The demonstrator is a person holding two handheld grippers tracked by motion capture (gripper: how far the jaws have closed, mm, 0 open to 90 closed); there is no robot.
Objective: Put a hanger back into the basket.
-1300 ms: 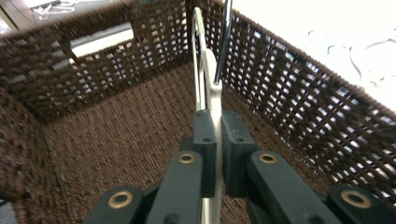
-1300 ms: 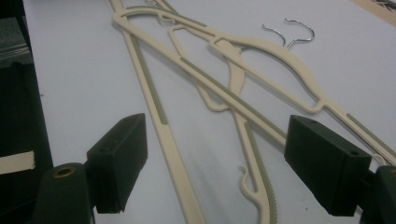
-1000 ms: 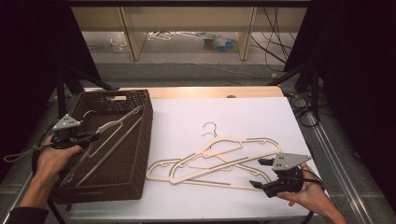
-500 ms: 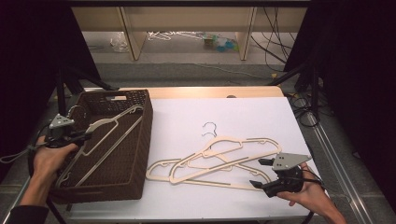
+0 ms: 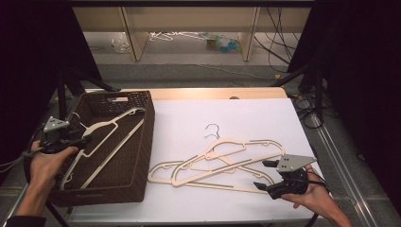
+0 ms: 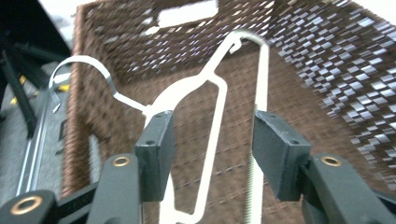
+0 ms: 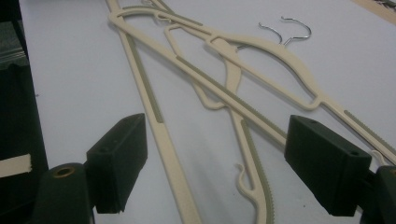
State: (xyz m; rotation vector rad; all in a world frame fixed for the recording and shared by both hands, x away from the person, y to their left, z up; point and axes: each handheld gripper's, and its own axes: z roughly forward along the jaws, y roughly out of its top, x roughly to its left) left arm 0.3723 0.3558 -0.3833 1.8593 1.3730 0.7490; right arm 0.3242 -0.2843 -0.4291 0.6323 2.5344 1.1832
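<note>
my left gripper [image 5: 71, 140] has just been opening, jaws apart over the cream hanger [image 5: 101, 137] now lying loose in the brown wicker basket [image 5: 142, 142]. right gripper [image 5: 269, 176] sits open by the two hangers [image 5: 222, 158] on the white table [image 5: 246, 113], ready to grab one.

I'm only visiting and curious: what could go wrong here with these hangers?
The hanger in the wicker basket leans with its metal hook over the rim; now that the left gripper has just been opening, it might slide or snag. The two hangers on the table overlap, so the open right gripper might drag both.
</note>
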